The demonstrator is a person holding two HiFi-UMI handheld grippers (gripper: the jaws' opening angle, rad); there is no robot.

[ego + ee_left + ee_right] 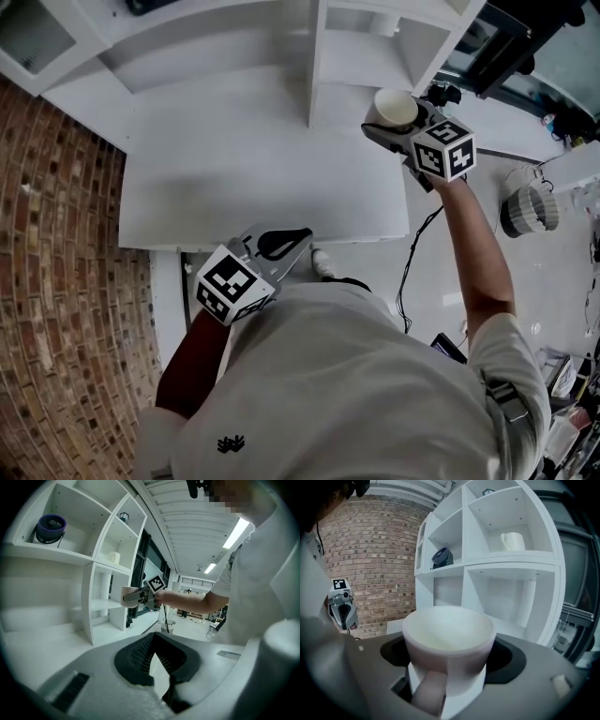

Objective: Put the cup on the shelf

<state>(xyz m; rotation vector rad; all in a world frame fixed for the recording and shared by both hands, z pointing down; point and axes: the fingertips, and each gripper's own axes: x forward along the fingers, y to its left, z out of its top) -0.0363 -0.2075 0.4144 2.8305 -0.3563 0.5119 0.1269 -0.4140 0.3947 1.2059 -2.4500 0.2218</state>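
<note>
Right gripper (395,120) clamps pale handled cup (395,106) by its wall, likely light, rigid, slippery, before white shelf (316,66); left gripper (282,246) closed, empty.

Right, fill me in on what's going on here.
A person holds a gripper in each hand. The right gripper is shut on a plain white handled cup, which is upright and raised in front of the white shelf unit but not yet set in any compartment. The left gripper hangs low by the person's body, its fingers together on nothing.
</note>
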